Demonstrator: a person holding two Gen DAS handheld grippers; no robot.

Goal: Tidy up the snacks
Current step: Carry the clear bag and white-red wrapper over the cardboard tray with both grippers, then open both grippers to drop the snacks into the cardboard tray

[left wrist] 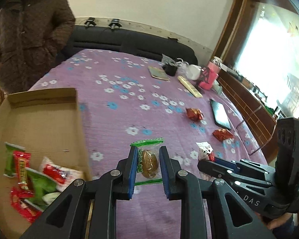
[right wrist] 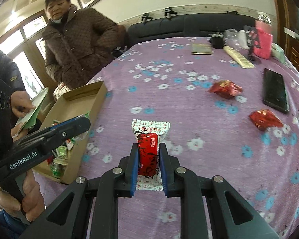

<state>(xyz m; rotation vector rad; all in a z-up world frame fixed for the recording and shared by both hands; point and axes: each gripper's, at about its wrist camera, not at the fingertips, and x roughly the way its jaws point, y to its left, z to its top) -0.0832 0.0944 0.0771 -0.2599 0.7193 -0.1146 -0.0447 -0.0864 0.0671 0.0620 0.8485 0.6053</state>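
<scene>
My left gripper (left wrist: 148, 155) is shut on a clear green-edged snack packet (left wrist: 149, 163) with a brown cake inside, held above the purple flowered bedspread (left wrist: 119, 99). My right gripper (right wrist: 149, 151) is shut on a red and white wrapped snack (right wrist: 149, 149); that gripper (left wrist: 211, 160) also shows at the right of the left wrist view. An open cardboard box (left wrist: 45, 123) with several red, green and white snack packets (left wrist: 29, 177) lies to the left; the same box (right wrist: 85, 99) shows in the right wrist view. Two red foil snacks (right wrist: 225, 88) (right wrist: 265, 119) lie on the bedspread at the right.
A person in a brown quilted coat (right wrist: 77, 47) stands beyond the box. A black phone (right wrist: 275, 90) lies at the right. At the far end are a pink container (right wrist: 264, 40), a black cup (right wrist: 217, 39), a flat booklet (right wrist: 201, 48) and a long pale packet (right wrist: 238, 59). A dark headboard (right wrist: 189, 27) backs the bed.
</scene>
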